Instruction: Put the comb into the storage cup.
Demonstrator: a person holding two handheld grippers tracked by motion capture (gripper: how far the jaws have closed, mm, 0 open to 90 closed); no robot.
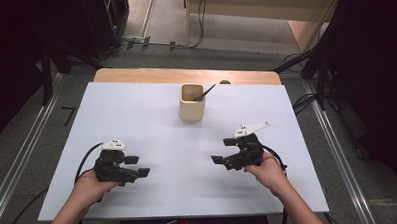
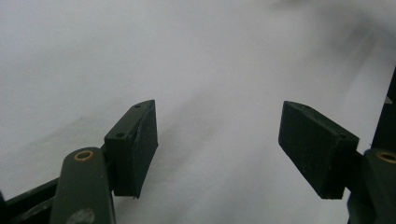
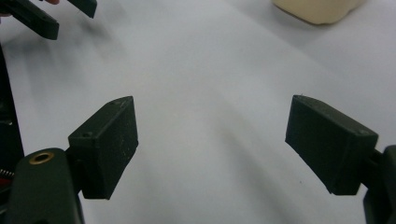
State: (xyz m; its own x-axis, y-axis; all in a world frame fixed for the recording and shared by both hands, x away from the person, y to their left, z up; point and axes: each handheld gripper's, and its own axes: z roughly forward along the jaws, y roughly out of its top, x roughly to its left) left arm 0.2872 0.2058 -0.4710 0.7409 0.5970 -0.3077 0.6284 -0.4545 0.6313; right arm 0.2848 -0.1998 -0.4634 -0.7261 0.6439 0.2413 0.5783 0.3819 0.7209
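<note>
A cream square cup [image 1: 192, 102] stands near the far middle of the white table top [image 1: 136, 114], with a dark stick-like utensil [image 1: 206, 92] leaning out of it. My left gripper [image 1: 138, 165] rests low over the near left of the table, open and empty, pointing right. My right gripper [image 1: 223, 150] sits at the near right, also open and empty, pointing left. In the left gripper view the gripper [image 2: 219, 149] has its jaws wide apart over bare white surface. In the right gripper view the gripper [image 3: 212, 149] is spread the same way, with the cup's base [image 3: 317, 9] at the top right.
The white sheet covers a wooden table whose far edge [image 1: 185, 74] shows beyond it. Metal rails [image 1: 18, 158] run along the floor on both sides. Cables trail from both grippers. The other gripper's jaws [image 3: 42, 18] show at the top left of the right gripper view.
</note>
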